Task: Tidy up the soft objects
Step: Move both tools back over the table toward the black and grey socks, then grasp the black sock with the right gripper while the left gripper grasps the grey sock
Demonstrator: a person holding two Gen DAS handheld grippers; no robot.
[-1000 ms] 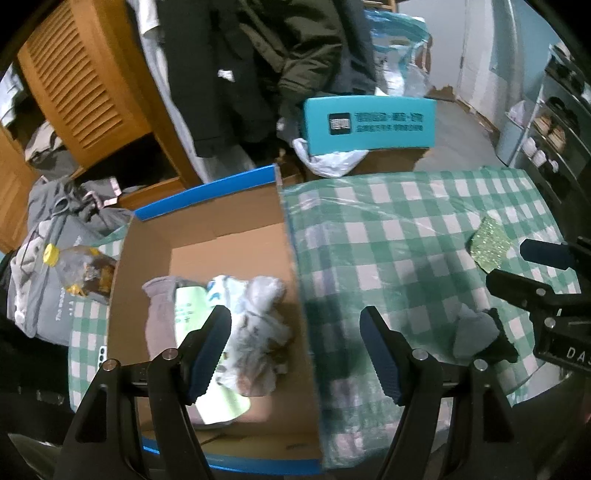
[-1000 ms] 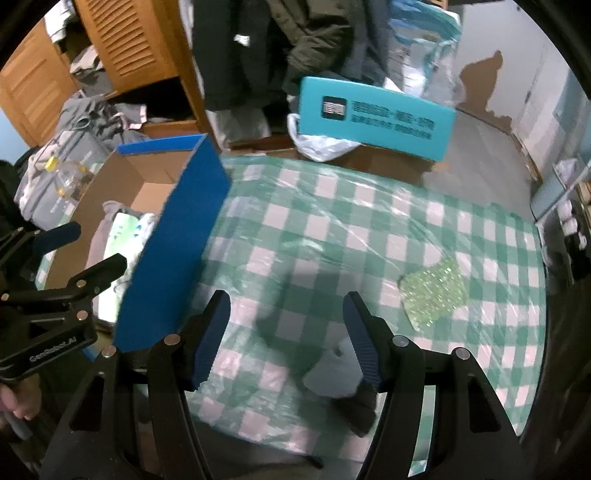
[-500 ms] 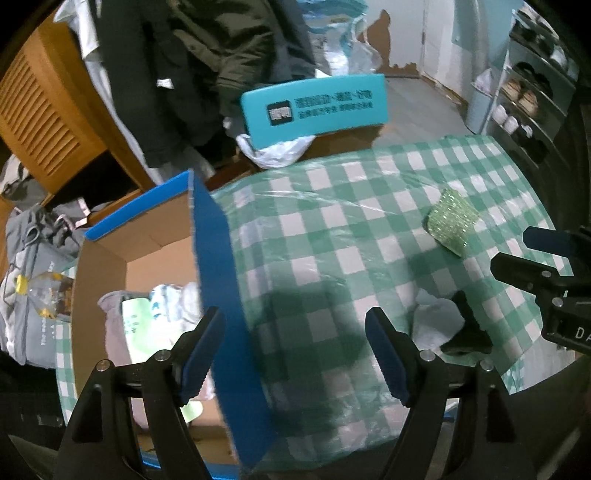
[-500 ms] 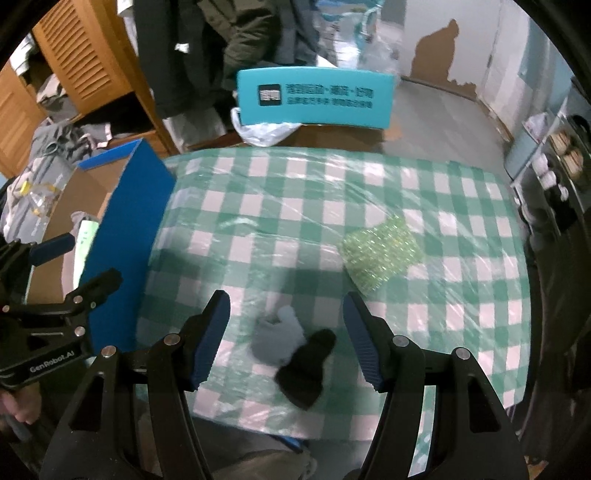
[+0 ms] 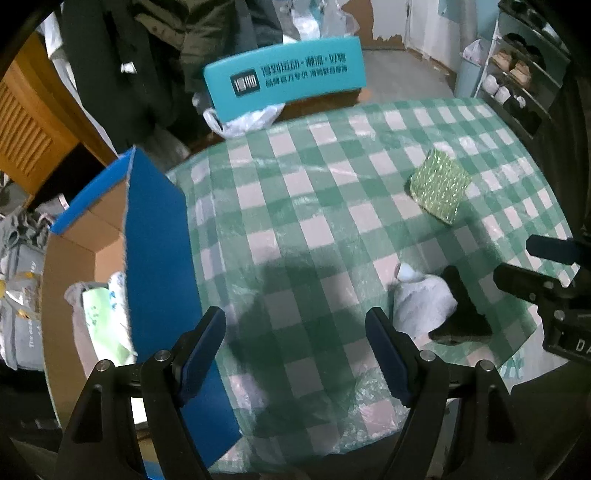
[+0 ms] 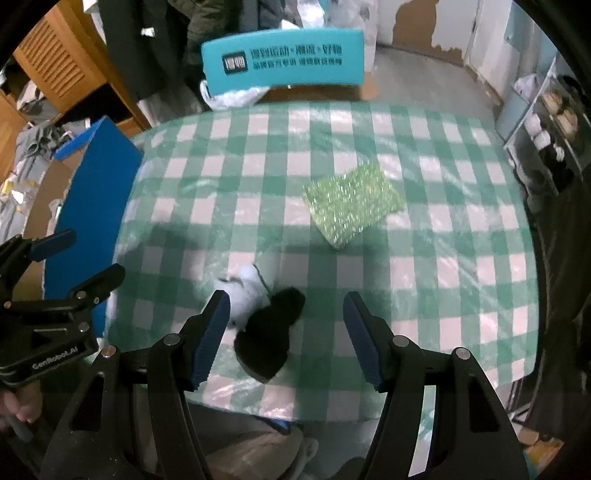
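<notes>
Table: in front of you, a table (image 6: 461,236) under a green-and-white checked cloth with clear plastic over it.
Chair: at its far edge you see a teal chair back (image 6: 282,61) printed with dark characters.
Left: a slatted wooden cabinet (image 6: 61,62); dark coats (image 5: 155,48) hang beside it.
Right: an open rack of shoes (image 5: 517,74).
Floor: bare grey floor (image 6: 417,85).
Wall: your far wall (image 6: 436,26) shows brown patches of peeled paint.
Light: dim.

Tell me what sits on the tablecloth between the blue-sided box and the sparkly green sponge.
Nothing: only bare checked tablecloth lies between the box and green sponge, clearest in the right wrist view. The grey-and-black socks lie nearer the camera.
</notes>
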